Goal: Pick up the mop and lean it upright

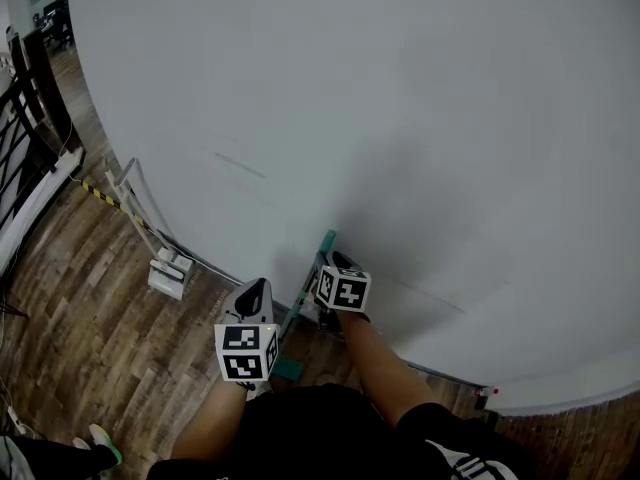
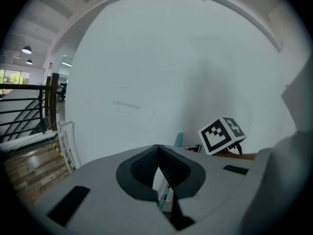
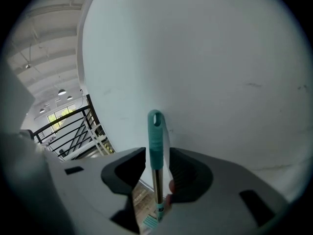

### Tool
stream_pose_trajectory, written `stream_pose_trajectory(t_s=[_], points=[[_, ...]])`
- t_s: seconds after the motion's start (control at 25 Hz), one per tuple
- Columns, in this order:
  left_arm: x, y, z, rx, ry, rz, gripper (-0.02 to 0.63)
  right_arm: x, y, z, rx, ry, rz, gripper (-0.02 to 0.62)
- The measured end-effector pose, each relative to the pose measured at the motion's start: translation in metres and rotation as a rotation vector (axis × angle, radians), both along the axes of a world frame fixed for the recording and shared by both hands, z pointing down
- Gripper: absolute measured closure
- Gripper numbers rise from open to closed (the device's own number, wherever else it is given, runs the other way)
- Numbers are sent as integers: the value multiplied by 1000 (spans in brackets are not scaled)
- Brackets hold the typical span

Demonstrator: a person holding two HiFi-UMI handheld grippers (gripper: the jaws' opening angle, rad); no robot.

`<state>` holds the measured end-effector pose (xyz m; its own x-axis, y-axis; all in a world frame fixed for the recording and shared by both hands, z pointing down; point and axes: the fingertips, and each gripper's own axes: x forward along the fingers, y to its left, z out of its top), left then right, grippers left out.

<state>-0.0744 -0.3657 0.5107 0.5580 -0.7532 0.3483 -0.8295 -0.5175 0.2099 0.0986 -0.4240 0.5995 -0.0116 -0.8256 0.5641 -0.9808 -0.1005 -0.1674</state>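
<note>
Counting things up, I see one mop [image 1: 322, 258], two grippers and two cubes with black and white squares, one cube [image 1: 247, 352] on the left gripper [image 1: 255, 290] and one cube [image 1: 343, 290] on the right gripper [image 1: 338, 261]. I see one big white wall [image 1: 400, 118], one wood floor [image 1: 90, 338] and one black railing [image 1: 20, 118] far off to the side.

From the head view, the mop stands almost straight up, with its blue-green top end touching the wall and its flat foot down on the floor near the person.

In the right gripper view, the jaws of the right gripper [image 3: 157, 153] are apart and the mop [image 3: 155, 141] handle stands up between them. A little gap shows beside the pole, so they are not squeezing it.

In the left gripper view, the left gripper [image 2: 156, 148] has its jaw tips pressed together with nothing held. A bit of the mop [image 2: 166, 192] pole shows past them, just beside this gripper
</note>
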Motion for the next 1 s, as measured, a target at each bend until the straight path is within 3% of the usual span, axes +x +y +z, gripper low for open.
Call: stream_pose_trajectory(t_s=[0.16, 0.36, 0.68, 1.0], points=[[3, -1, 3, -9, -24, -27, 611, -2, -15, 19, -65, -7, -5, 453], [5, 0, -3, 11, -46, -86, 611, -10, -23, 19, -38, -13, -70, 479], [-1, 19, 7, -26, -77, -190, 611, -29, 13, 4, 25, -39, -264, 480], [-17, 37, 14, -32, -101, -276, 611, -75, 77, -11, 94, -43, -489, 480]])
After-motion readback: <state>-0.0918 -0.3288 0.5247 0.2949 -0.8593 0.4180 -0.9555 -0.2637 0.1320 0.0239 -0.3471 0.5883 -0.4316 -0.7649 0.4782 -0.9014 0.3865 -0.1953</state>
